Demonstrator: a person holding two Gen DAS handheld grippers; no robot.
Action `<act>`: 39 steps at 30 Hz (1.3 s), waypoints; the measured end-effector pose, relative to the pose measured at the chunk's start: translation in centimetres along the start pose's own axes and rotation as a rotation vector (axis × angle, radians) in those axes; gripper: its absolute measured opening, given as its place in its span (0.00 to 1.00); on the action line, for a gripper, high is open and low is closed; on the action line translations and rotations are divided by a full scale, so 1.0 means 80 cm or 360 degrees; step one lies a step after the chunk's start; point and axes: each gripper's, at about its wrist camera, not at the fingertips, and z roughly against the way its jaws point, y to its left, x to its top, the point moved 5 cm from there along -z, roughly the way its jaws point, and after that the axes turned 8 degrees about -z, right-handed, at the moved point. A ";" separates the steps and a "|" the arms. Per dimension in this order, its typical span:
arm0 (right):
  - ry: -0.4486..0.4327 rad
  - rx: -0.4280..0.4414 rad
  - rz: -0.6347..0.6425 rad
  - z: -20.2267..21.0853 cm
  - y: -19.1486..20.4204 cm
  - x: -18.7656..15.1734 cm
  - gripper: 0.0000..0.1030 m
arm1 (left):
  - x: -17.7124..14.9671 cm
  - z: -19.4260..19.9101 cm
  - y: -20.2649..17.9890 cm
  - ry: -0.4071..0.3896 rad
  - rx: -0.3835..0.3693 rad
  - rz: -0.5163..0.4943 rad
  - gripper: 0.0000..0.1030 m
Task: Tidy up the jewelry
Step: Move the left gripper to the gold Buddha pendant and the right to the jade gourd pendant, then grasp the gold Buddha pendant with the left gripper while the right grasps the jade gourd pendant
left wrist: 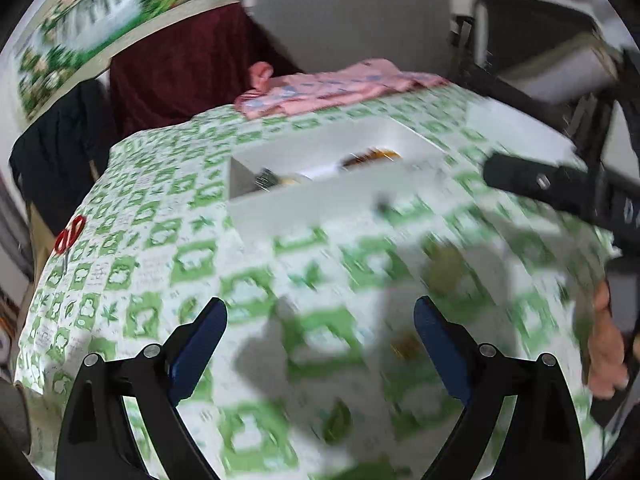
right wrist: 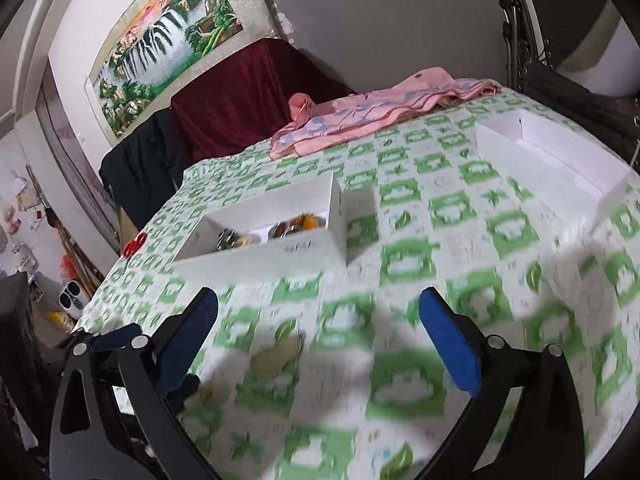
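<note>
A white open box (left wrist: 304,208) (right wrist: 260,258) stands mid-table on the green-patterned cloth. Inside it lie dark and amber bead bracelets (left wrist: 368,158) (right wrist: 298,224). A pale yellowish bracelet (right wrist: 278,354) lies blurred on the cloth, just ahead of my right gripper (right wrist: 320,300) and between its widely open fingers, untouched. My left gripper (left wrist: 320,308) is also open and holds nothing. It hovers over the cloth in front of the box. In the left wrist view, a small amber item (left wrist: 404,346) shows blurred near the left gripper's right finger. The near cloth is motion-blurred in both views.
The white box lid (right wrist: 552,160) lies at the table's right. A pink cloth (right wrist: 380,108) (left wrist: 332,88) sits at the far edge. Red scissors (left wrist: 70,234) (right wrist: 134,244) rest near the left edge. A dark chair (right wrist: 568,80) stands at the right. A hand (left wrist: 608,344) shows at the right.
</note>
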 end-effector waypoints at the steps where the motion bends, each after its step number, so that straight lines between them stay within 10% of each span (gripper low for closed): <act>1: -0.0003 0.0003 -0.0005 0.003 -0.001 -0.002 0.93 | -0.003 0.001 -0.005 0.0002 -0.0010 -0.0029 0.90; 14: 0.0032 0.0040 -0.0071 0.004 -0.010 -0.006 0.93 | -0.014 -0.025 -0.011 0.0186 -0.0118 -0.0062 0.92; 20: 0.0053 0.0059 -0.0095 0.001 -0.012 -0.006 0.93 | -0.026 -0.033 0.058 0.0252 0.0108 0.0214 0.92; 26: 0.0148 0.0074 0.0100 -0.007 0.017 -0.021 0.93 | -0.037 -0.022 0.080 0.0232 0.0080 0.0315 0.91; 31: 0.0309 0.0061 0.0251 -0.018 0.039 -0.045 0.69 | -0.031 -0.012 0.067 0.0156 0.0121 0.0234 0.91; 39: 0.0428 -0.0107 0.0339 -0.051 0.048 -0.055 0.58 | -0.032 -0.008 0.073 0.0134 0.0071 0.0306 0.91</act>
